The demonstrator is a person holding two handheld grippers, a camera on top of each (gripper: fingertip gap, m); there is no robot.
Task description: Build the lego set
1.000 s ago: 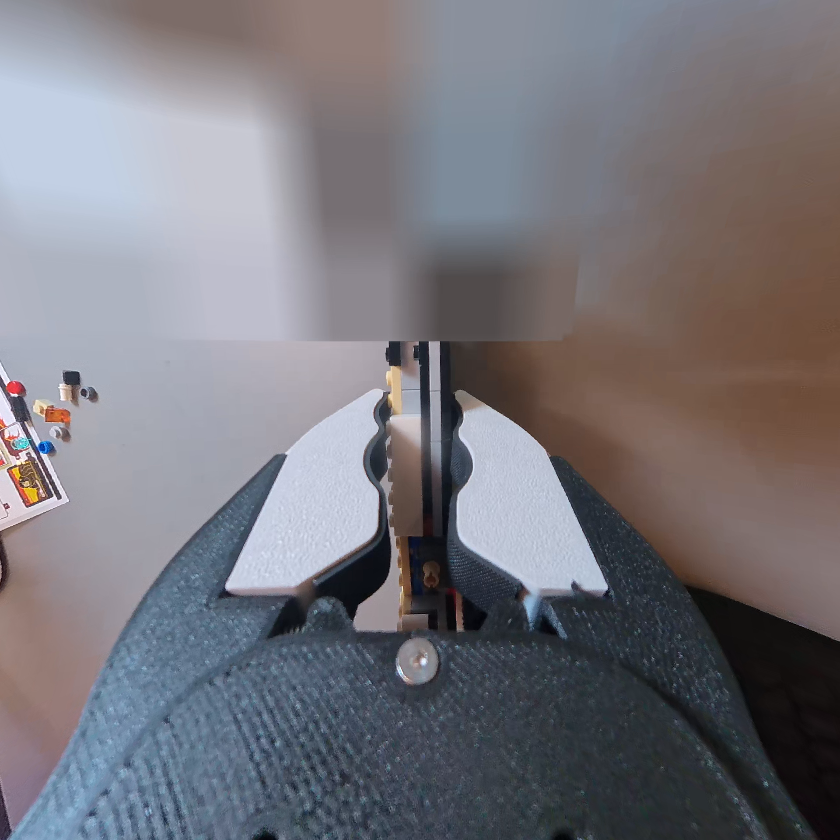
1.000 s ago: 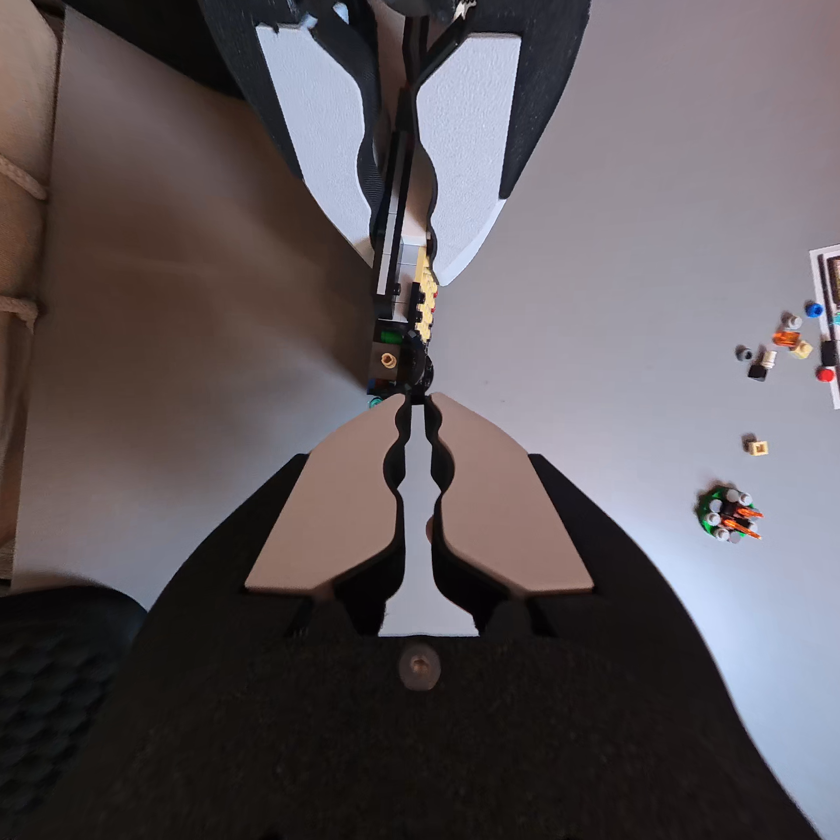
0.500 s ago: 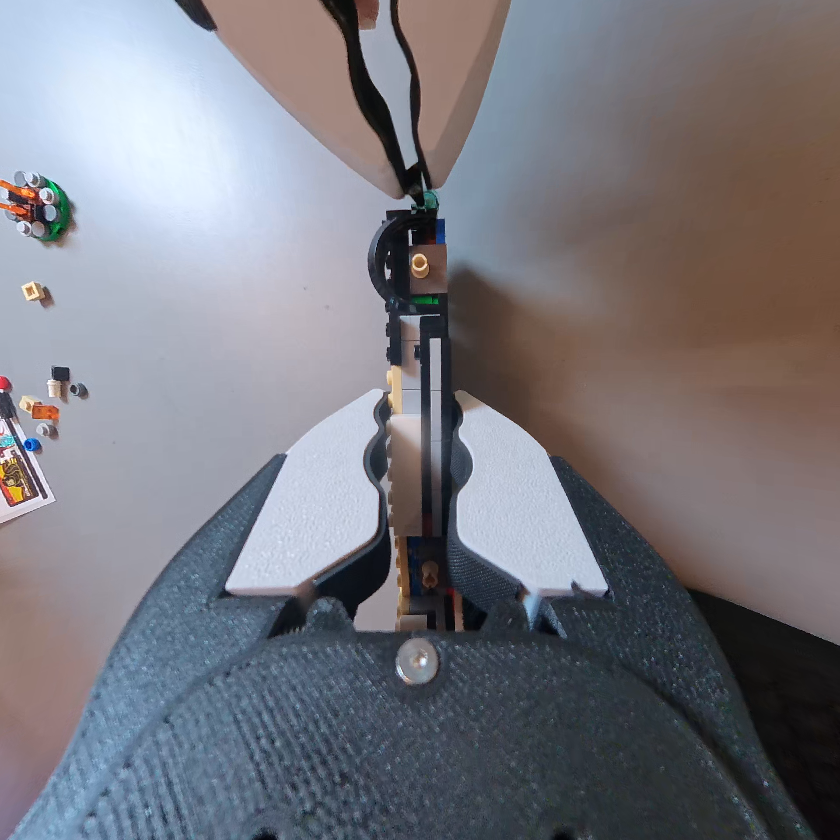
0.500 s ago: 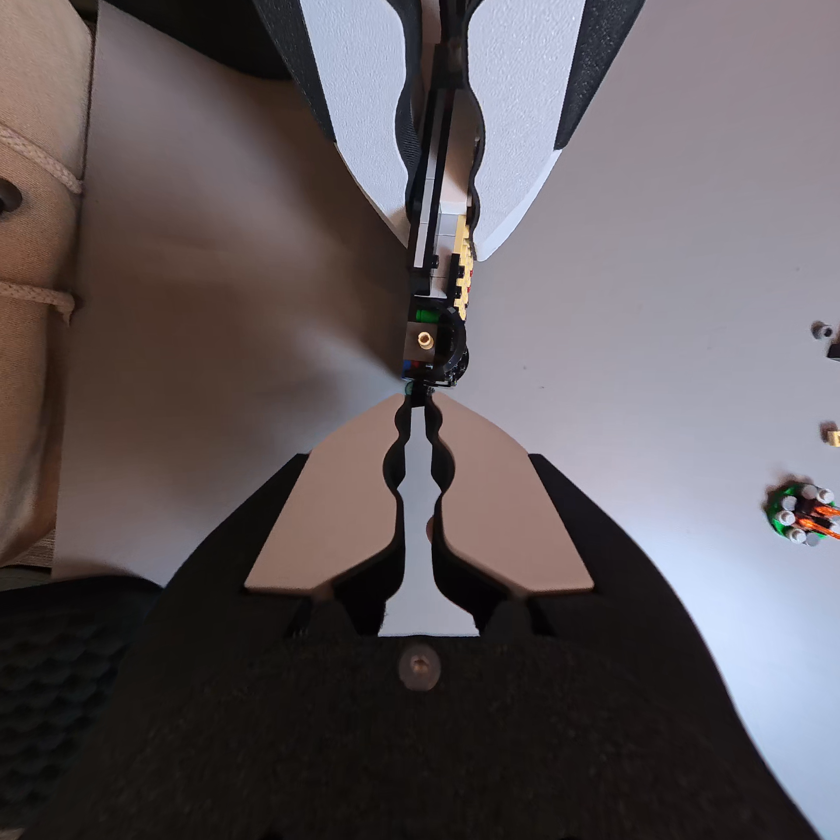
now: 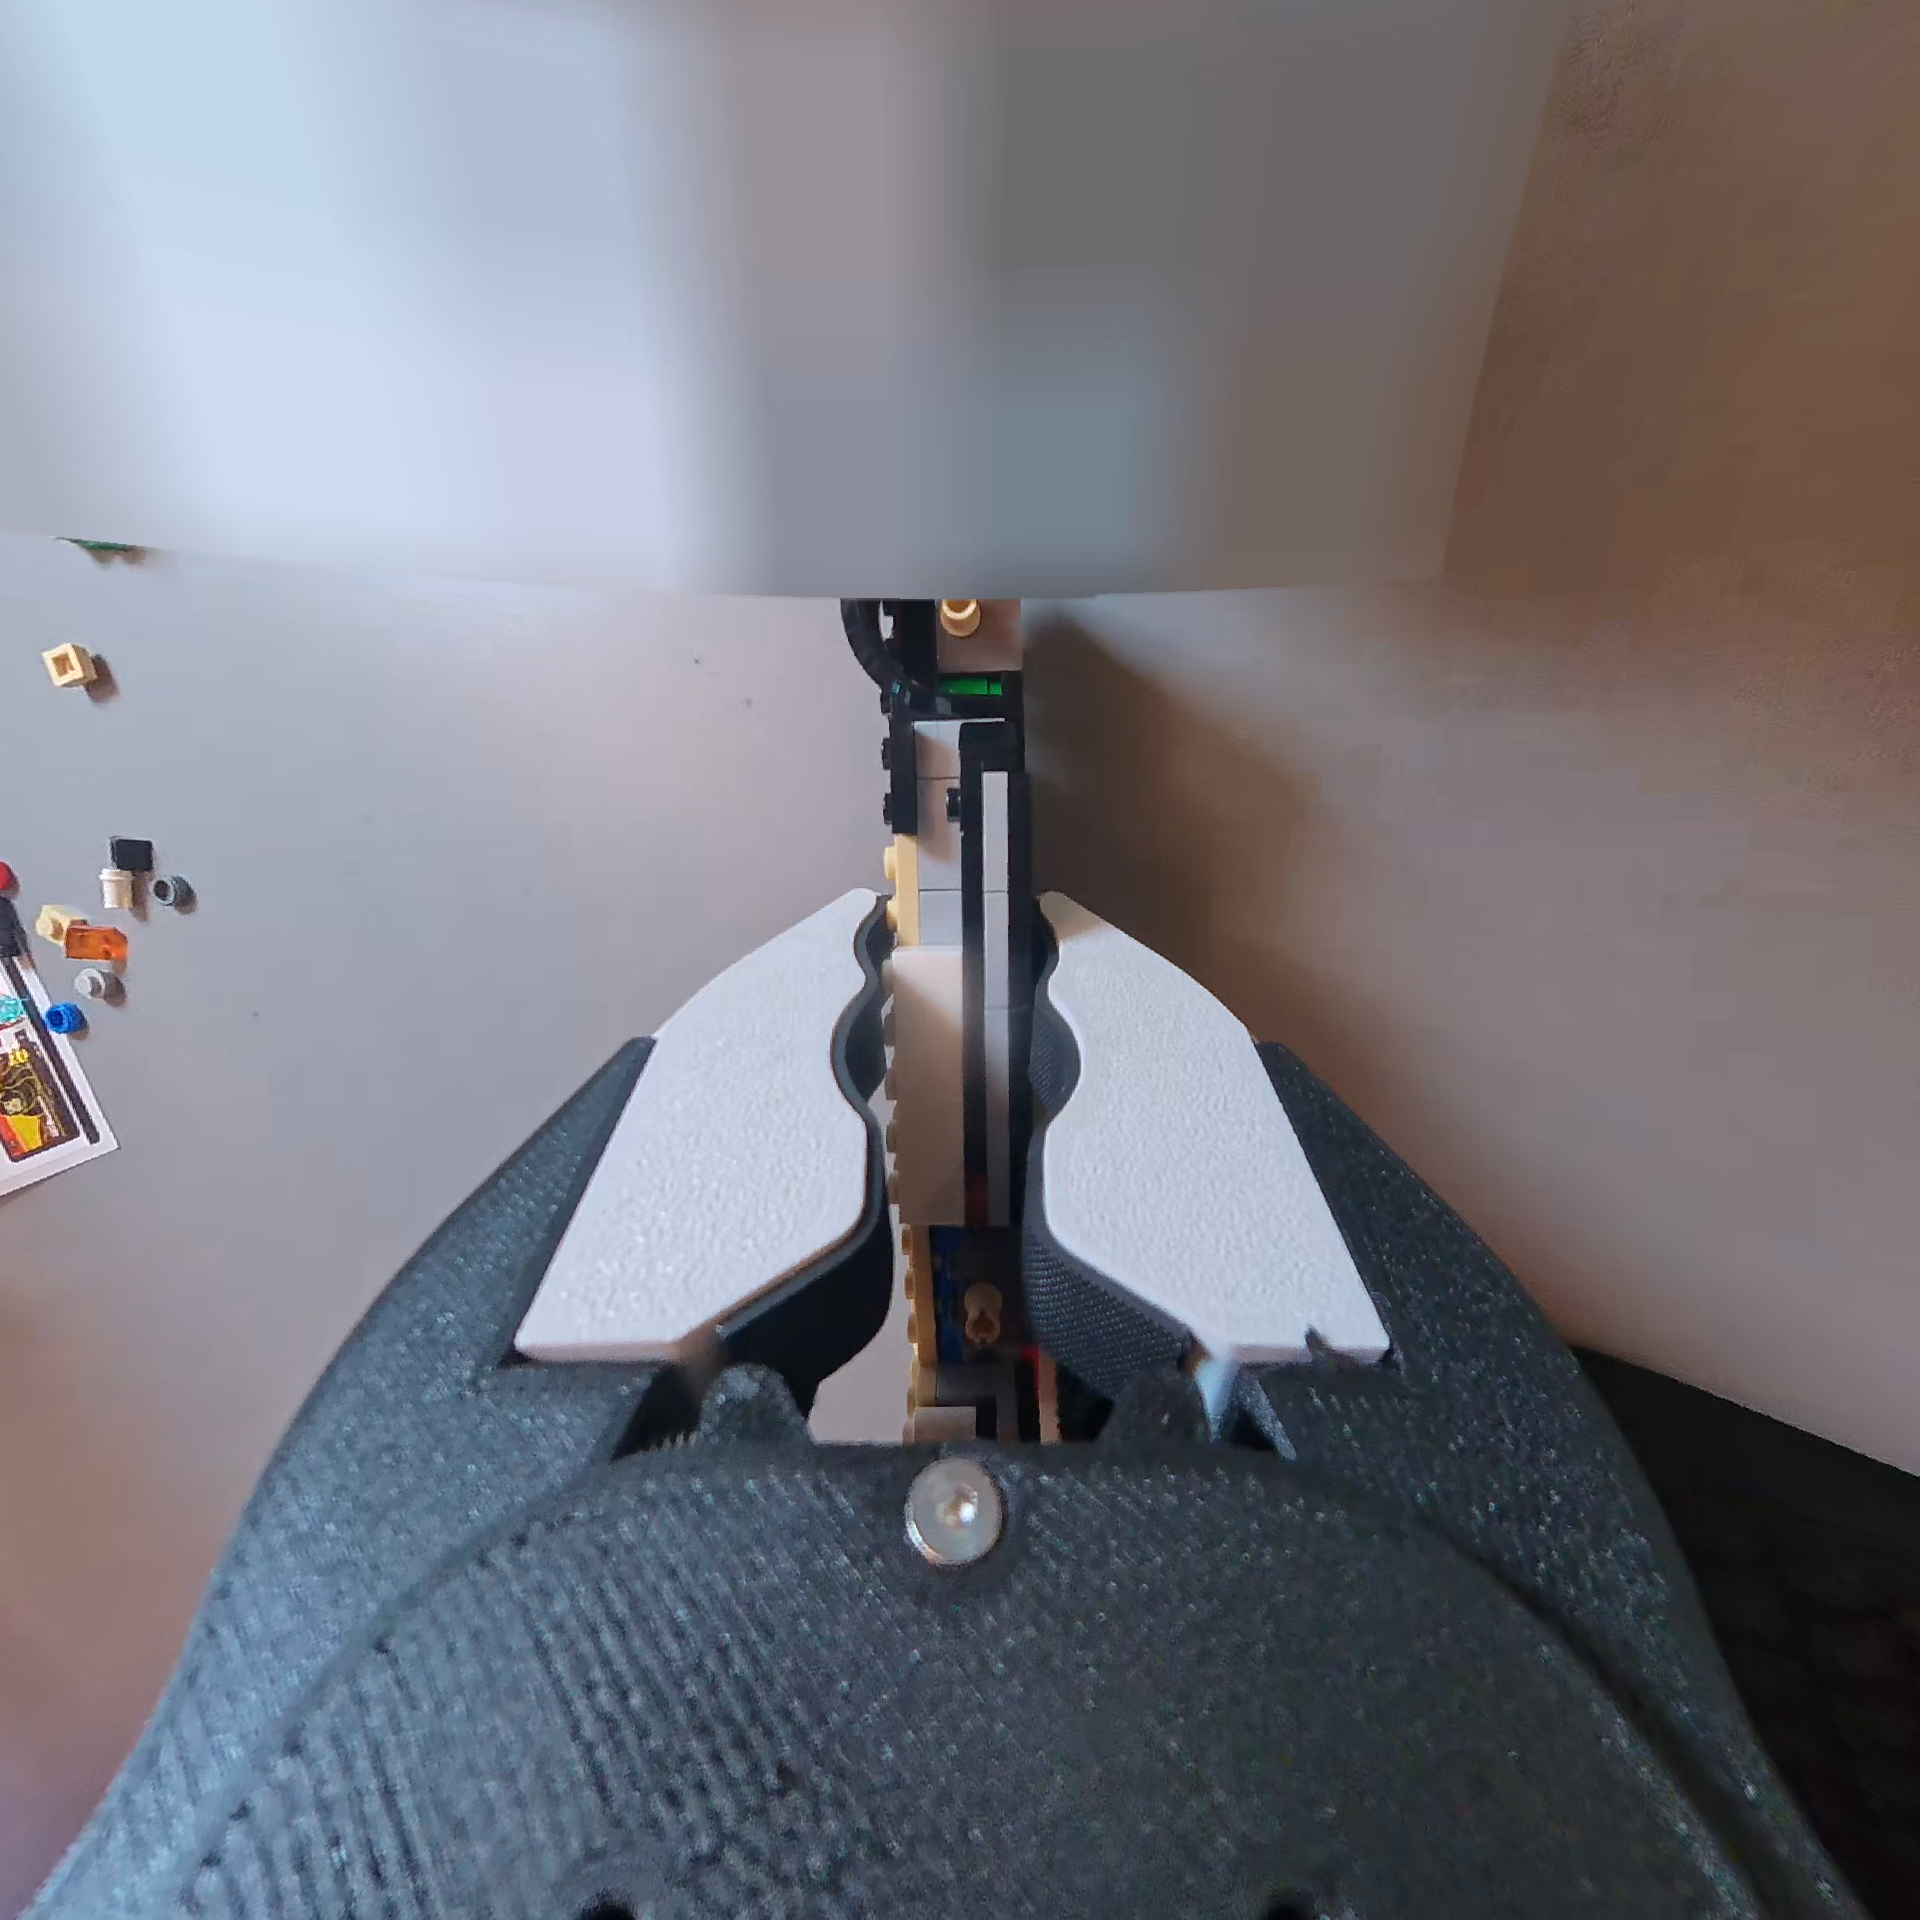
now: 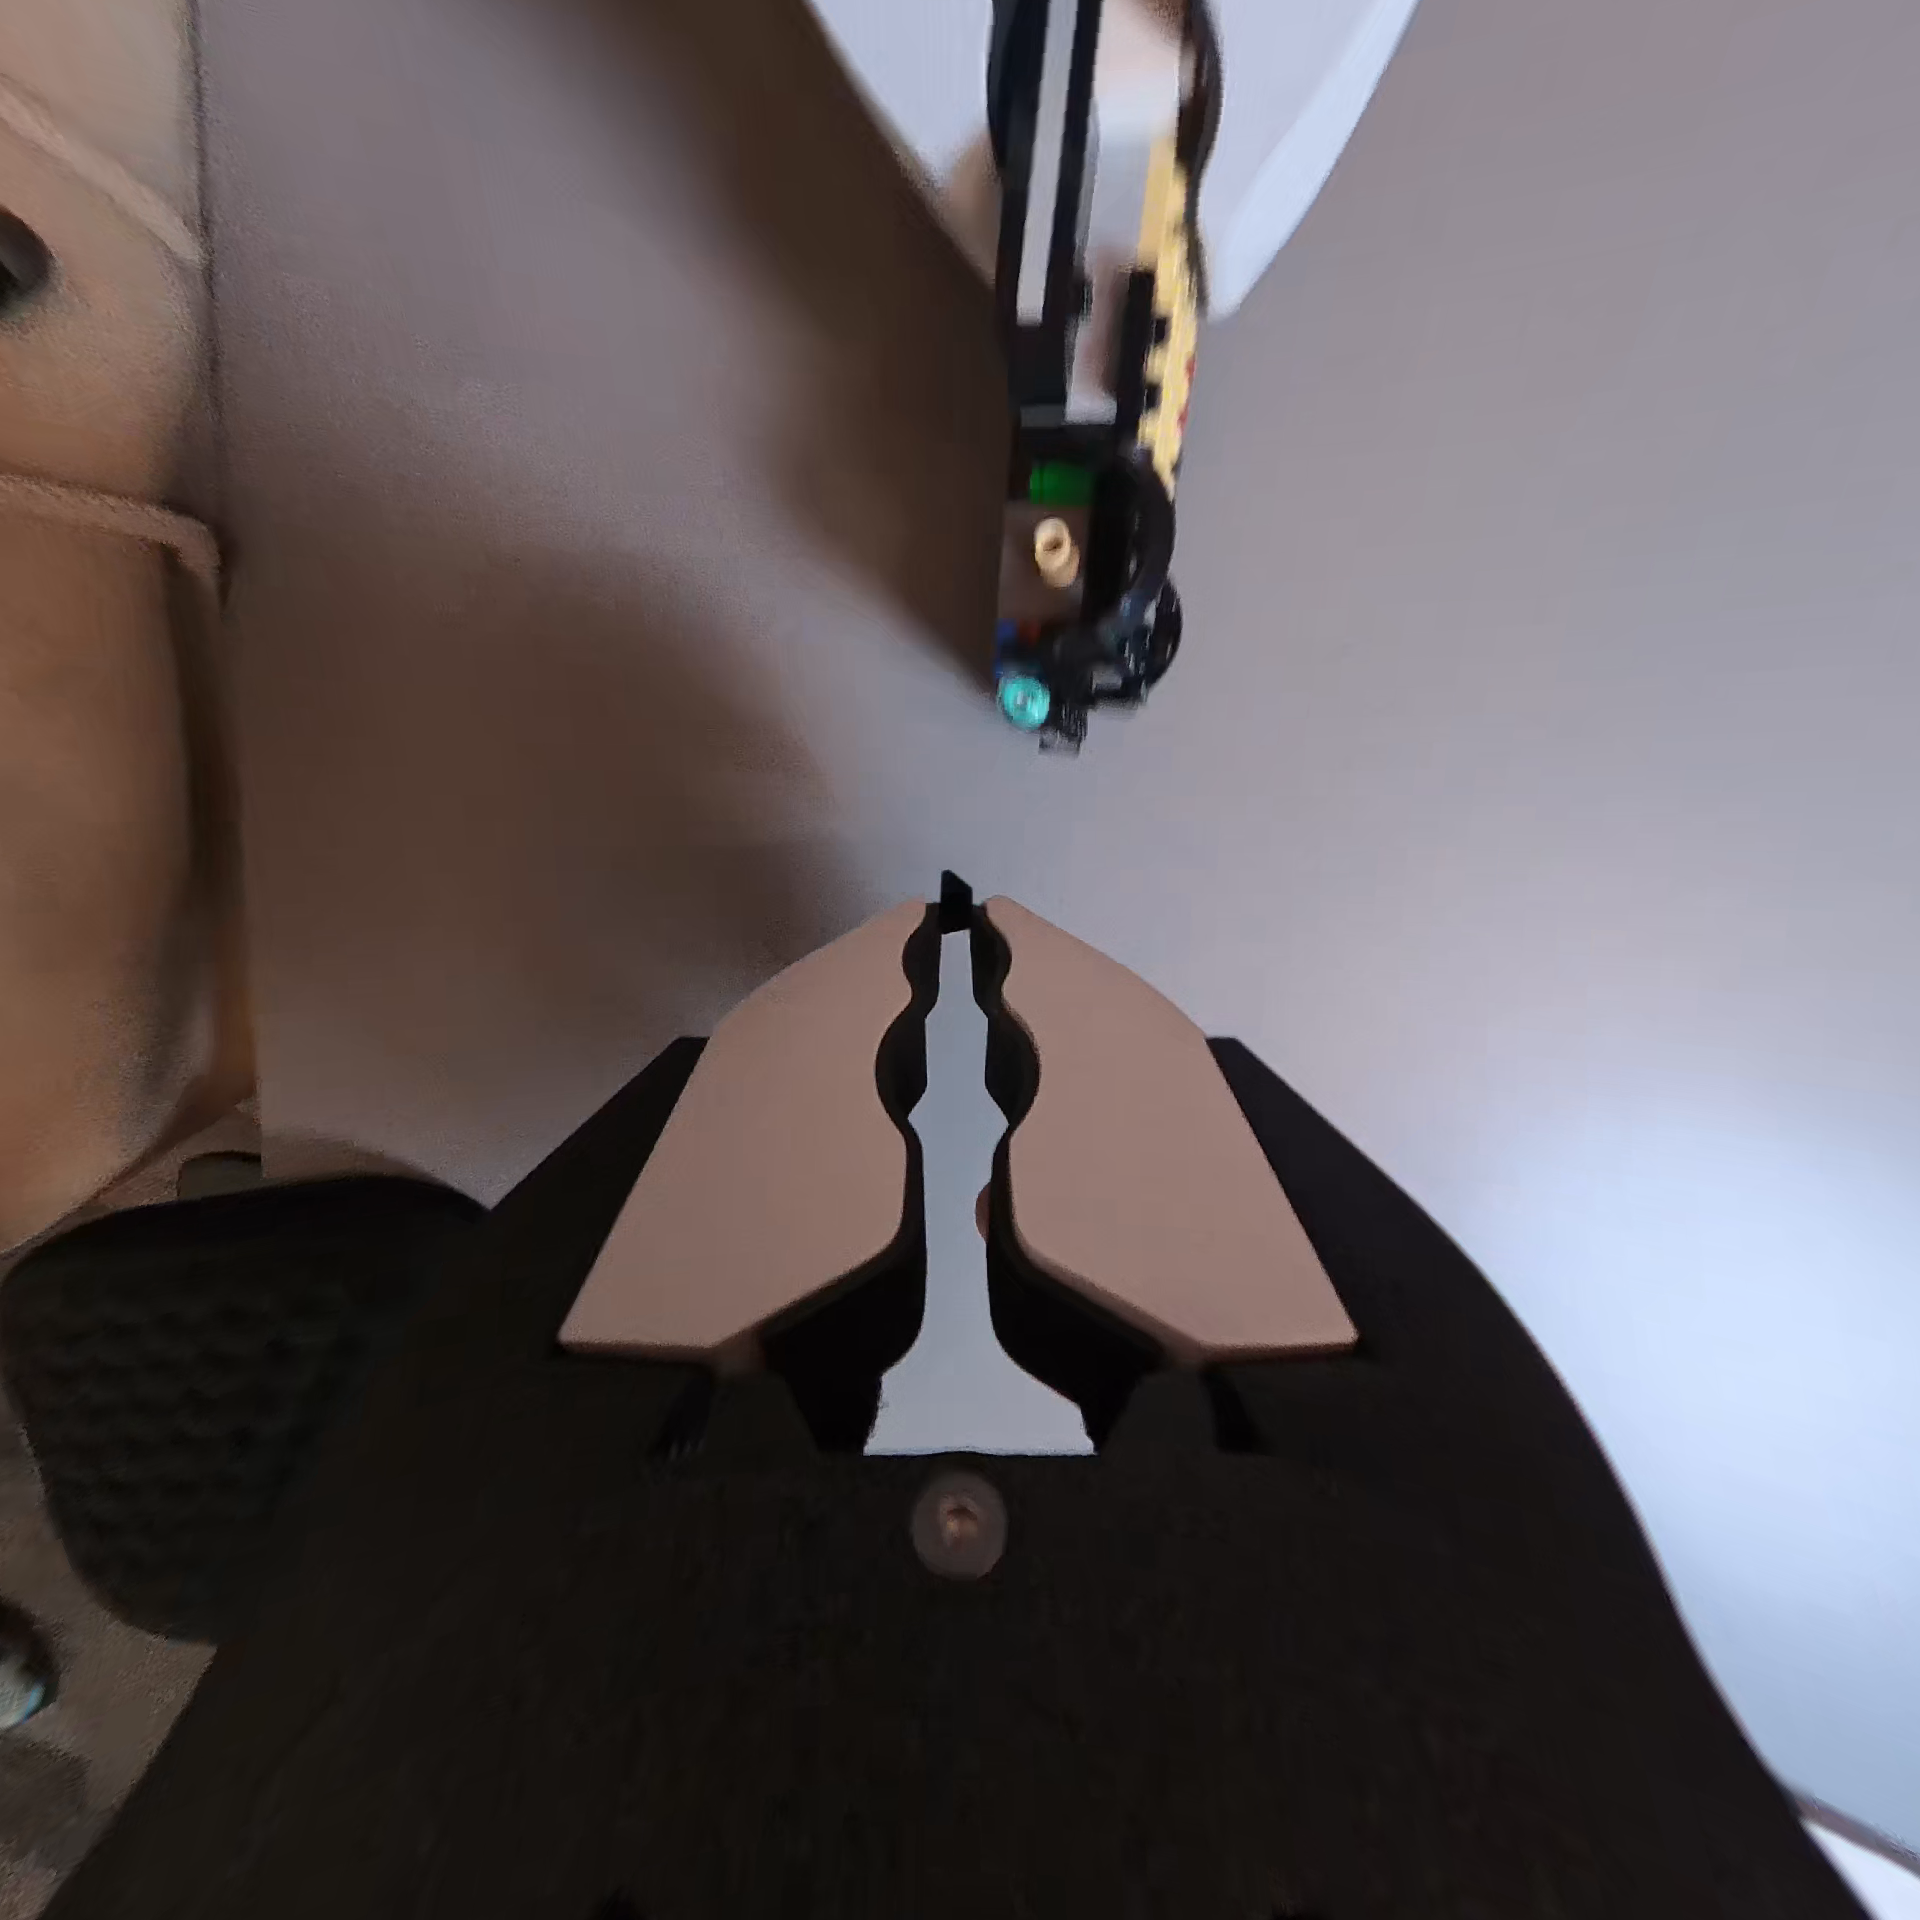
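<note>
1. The left gripper point(image 5: 958, 914) is clamped on a long brick model point(image 5: 961, 1039) of black, white and tan pieces; both white fingers point(image 5: 727, 1122) press its sides, exactly as half a second ago.
2. The right gripper point(image 6: 958, 906) is nearly closed, pinching a small black piece point(image 6: 954, 900) at its tips.
3. Half a second ago those tips touched the model's end point(image 6: 1081, 613); now they are well apart, with the model shifted to the upper right of the right wrist view.
4. The model's turquoise stud point(image 6: 1023, 701) now shows clearly.
5. Loose small bricks point(image 5: 114, 914) and a printed sheet point(image 5: 42, 1112) lie at the left edge on the grey table point(image 5: 468, 831).
6. A blurred patch now covers the top of the left wrist view.
</note>
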